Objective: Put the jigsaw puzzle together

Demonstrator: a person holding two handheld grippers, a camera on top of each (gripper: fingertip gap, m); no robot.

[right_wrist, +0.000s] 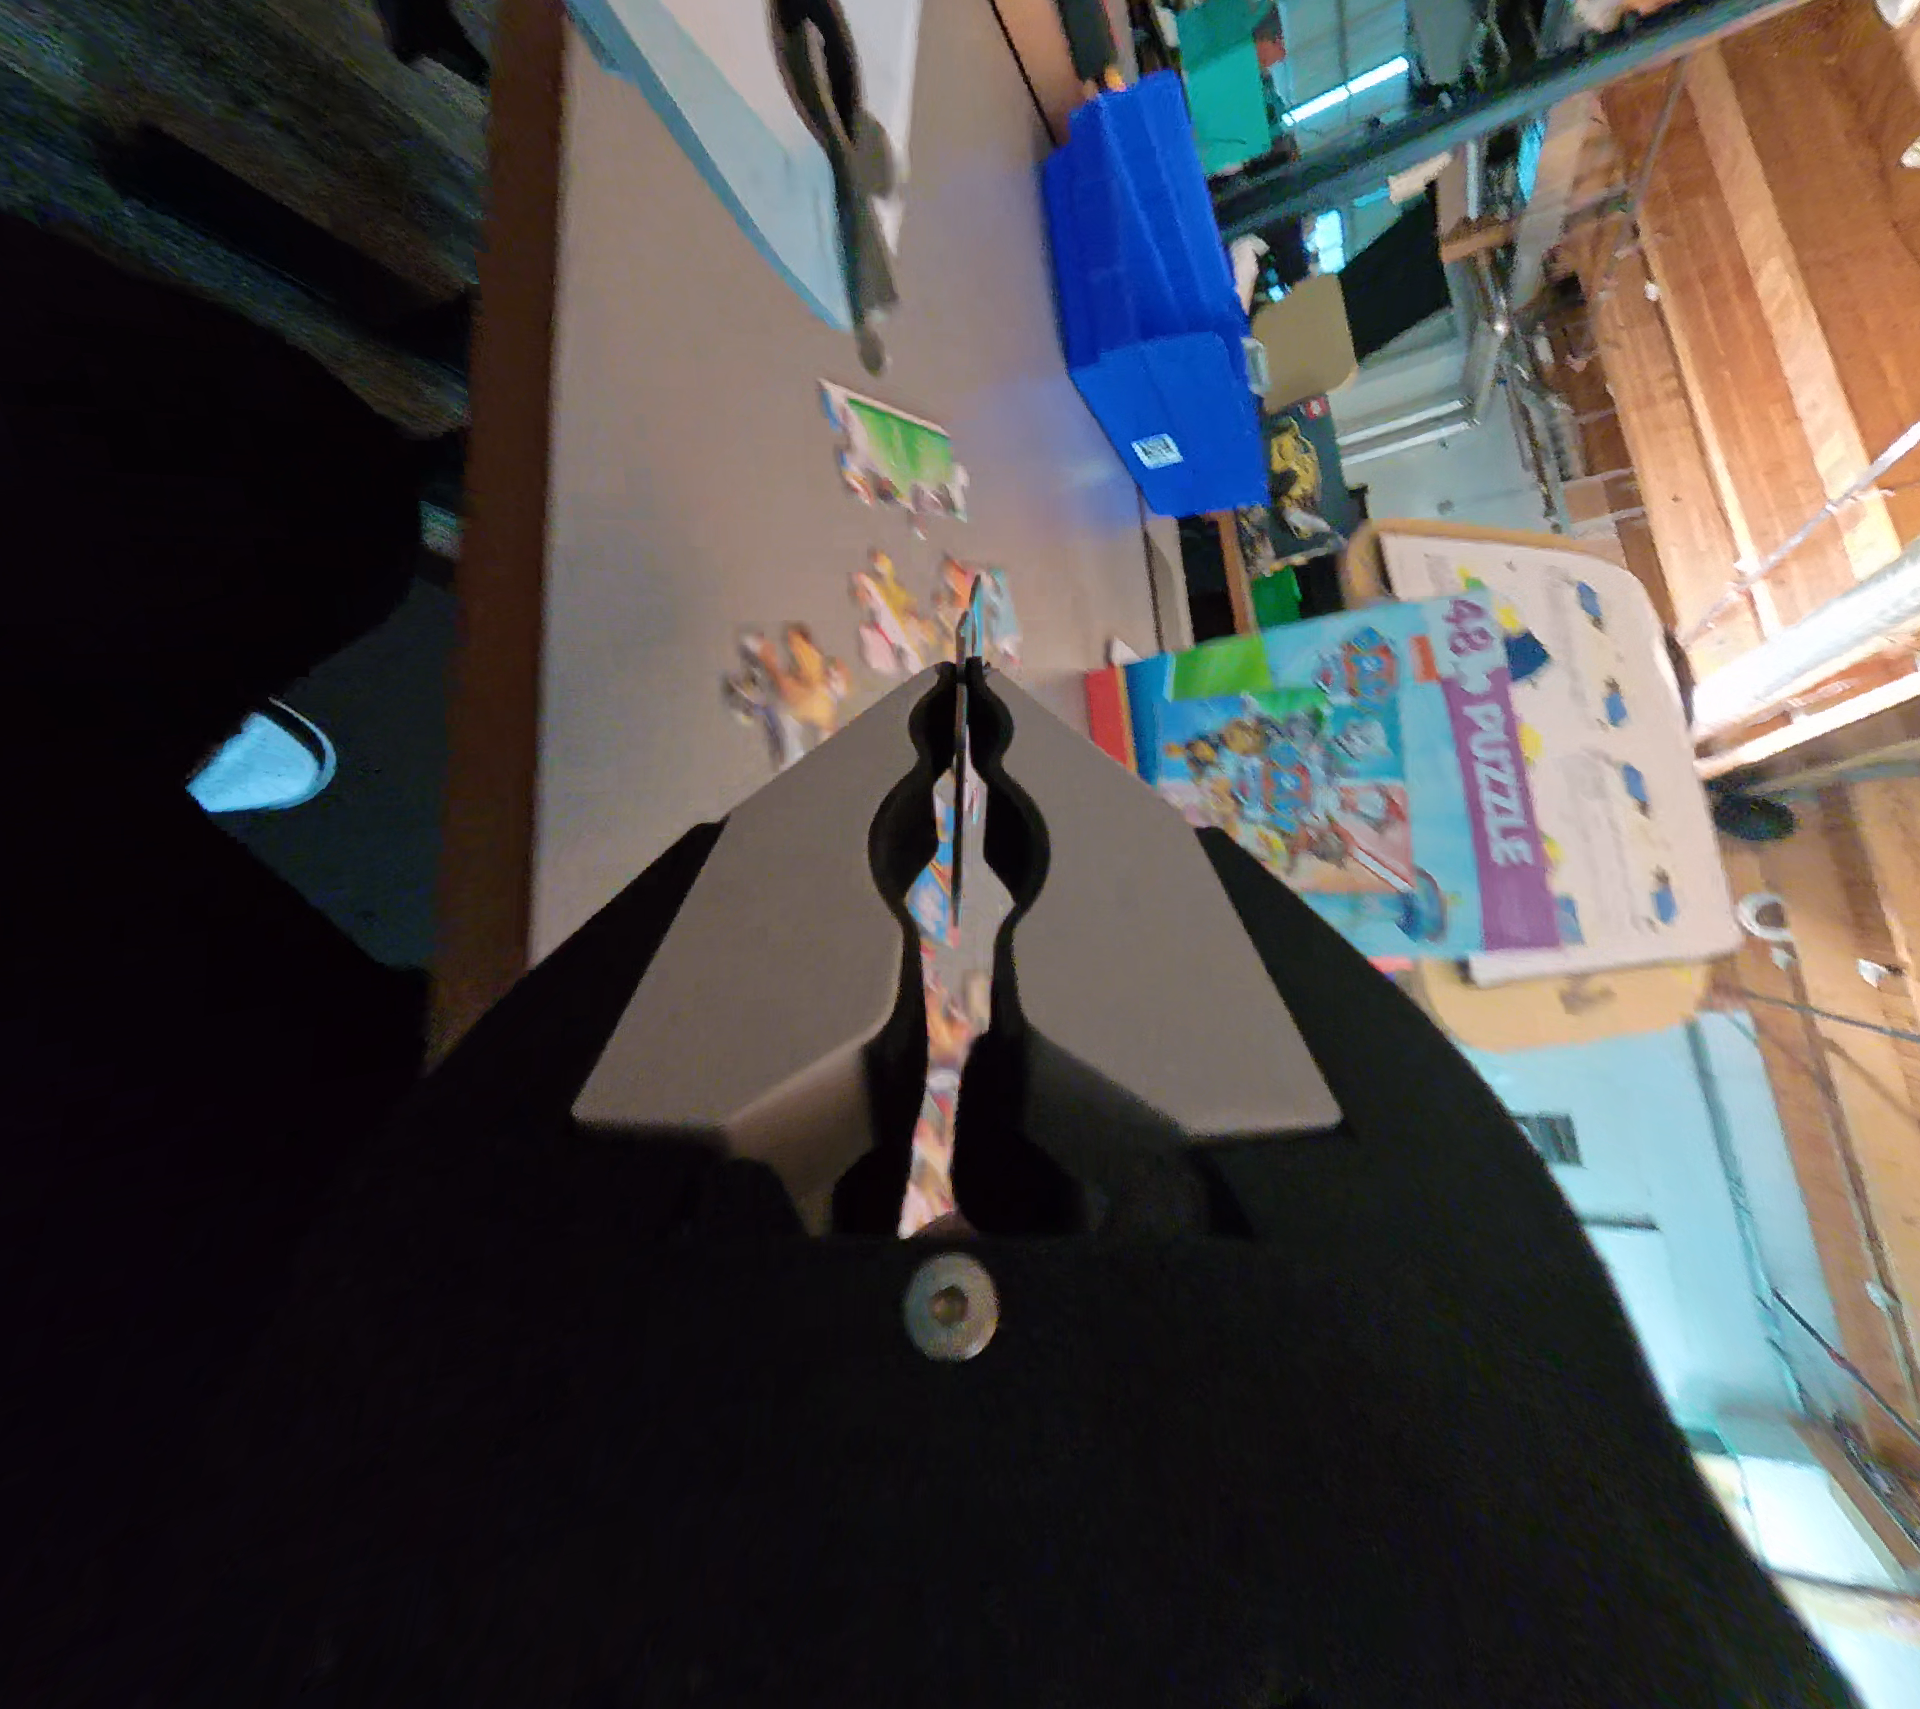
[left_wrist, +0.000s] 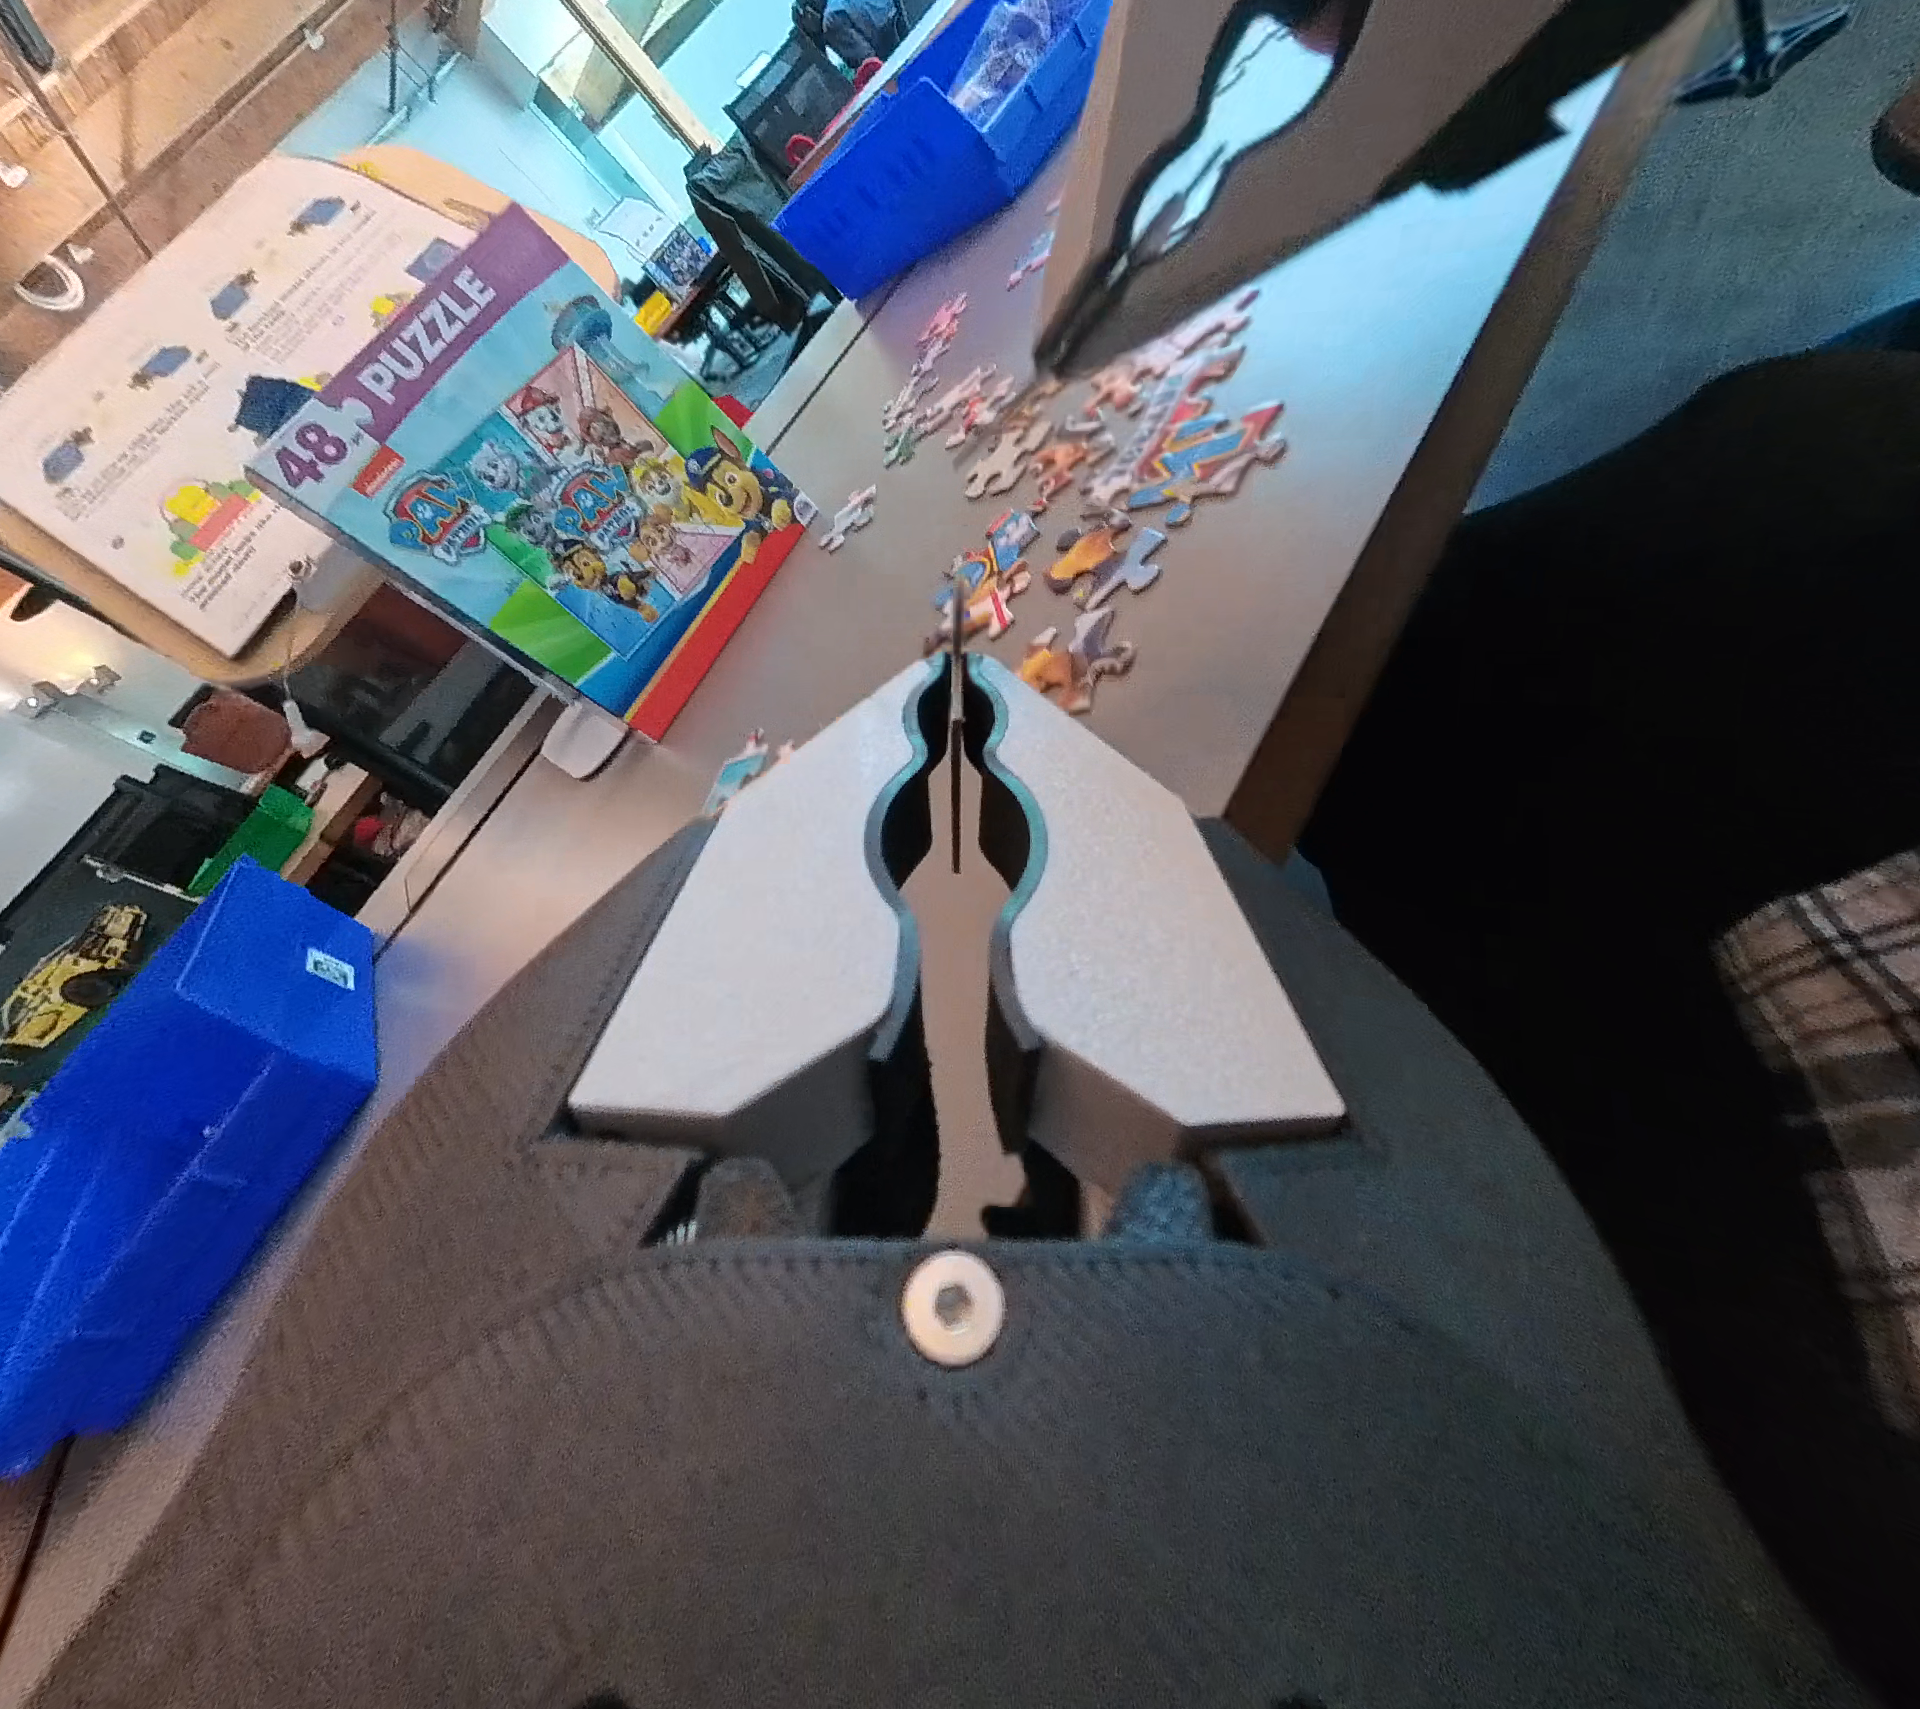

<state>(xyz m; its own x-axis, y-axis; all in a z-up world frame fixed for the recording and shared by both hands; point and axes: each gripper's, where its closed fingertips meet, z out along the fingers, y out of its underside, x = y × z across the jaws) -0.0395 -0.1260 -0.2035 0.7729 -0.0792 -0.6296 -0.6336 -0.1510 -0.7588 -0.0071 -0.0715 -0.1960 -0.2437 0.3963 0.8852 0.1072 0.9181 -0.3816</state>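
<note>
Grippers, left (left_wrist: 954,672) and right (right_wrist: 966,672), each pinch a puzzle piece (left_wrist: 956,620) edge-on.

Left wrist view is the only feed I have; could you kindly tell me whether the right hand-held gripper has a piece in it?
Observer: Yes. The right hand-held gripper is shut on a puzzle piece, held edge-on between its fingers.
Operator: Thank you. My own fingers block part of the table near me; is anything lying there?
Observer: A joined section with a green patch lies flat on the table, close to the tip of the left hand-held gripper.
</note>
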